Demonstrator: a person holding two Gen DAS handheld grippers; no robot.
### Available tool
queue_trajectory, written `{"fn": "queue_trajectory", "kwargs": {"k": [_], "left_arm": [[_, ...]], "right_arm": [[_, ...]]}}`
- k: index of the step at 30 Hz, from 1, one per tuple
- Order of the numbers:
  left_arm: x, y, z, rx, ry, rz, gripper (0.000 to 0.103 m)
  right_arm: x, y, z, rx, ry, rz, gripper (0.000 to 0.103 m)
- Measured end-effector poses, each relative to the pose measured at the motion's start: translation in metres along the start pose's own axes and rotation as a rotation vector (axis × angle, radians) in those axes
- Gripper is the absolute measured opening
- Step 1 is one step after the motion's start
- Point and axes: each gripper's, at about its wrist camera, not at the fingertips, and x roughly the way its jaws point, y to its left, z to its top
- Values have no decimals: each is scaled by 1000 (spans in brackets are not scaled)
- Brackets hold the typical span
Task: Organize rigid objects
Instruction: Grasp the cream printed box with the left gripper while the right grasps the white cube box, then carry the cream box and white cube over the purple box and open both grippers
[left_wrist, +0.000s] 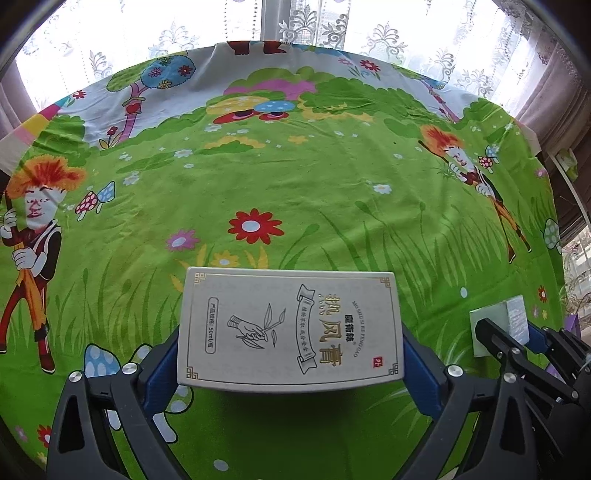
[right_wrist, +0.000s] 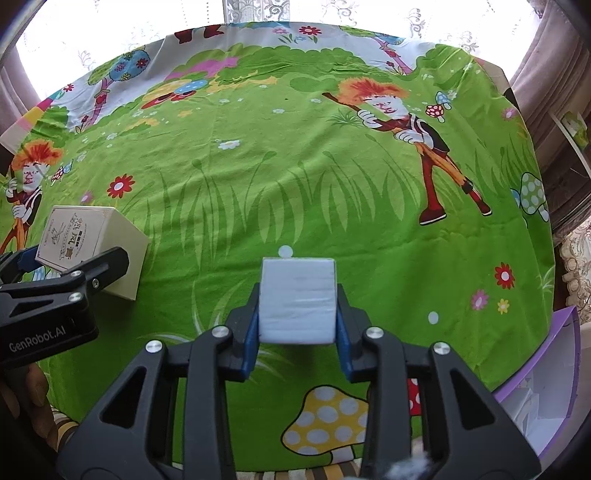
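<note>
Both claws loaded: left claw (left_wrist: 290, 354) is pinching the cream box (left_wrist: 290, 328), right claw (right_wrist: 297, 325) the pale block (right_wrist: 297, 301). Next: placing each tidily on the counter (right_wrist: 295, 166).

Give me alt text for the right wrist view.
The right tongs grip a small pale blue-white block between blue pads, above a green cartoon-print cloth. At left, the left tongs hold a cream printed box; a purple-edged container sits at lower right.

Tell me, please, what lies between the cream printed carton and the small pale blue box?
Only bare green cartoon cloth lies between the cream printed carton and the small pale blue box; no other object. The right wrist view shows it.
</note>
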Motion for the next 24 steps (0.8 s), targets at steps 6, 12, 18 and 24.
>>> {"fn": "queue_trajectory", "kwargs": {"k": [6, 12, 18, 24], "left_arm": [[-15, -9, -6, 12, -19, -24, 101], [-32, -22, -14, 24, -32, -55, 101], [-54, -38, -24, 38, -54, -91, 101], [-73, -58, -33, 66, -70, -120, 101]], "right_arm": [[-12, -6, -5, 4, -20, -5, 38], [-29, -18, -14, 18, -38, -3, 38], [-49, -32, -26, 40, -57, -7, 38], [-73, -52, -44, 70, -78, -13, 38]]}}
